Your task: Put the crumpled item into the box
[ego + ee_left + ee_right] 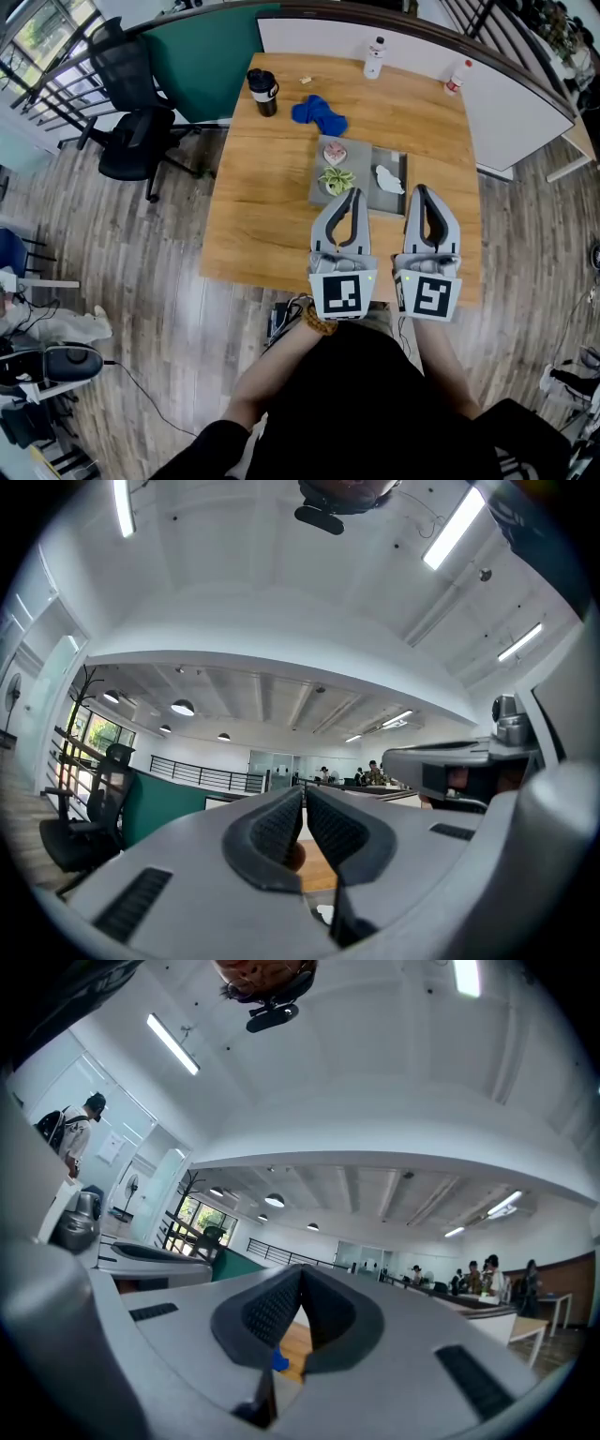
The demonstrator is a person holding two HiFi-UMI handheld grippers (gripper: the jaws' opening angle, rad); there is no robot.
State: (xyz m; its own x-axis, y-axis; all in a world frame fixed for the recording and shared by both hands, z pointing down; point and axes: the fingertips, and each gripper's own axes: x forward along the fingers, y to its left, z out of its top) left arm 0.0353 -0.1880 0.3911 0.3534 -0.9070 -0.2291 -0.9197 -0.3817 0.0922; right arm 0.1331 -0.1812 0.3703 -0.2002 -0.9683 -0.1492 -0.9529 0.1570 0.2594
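Your left gripper and right gripper hover pinched closed and empty near the box, likely because the blue crumpled cloth lies beyond it

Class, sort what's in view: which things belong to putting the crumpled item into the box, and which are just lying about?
For the job: crumpled blue cloth (likely the item), grey box, left tongs, right tongs.
Lying about: black mug, two bottles, office chair.
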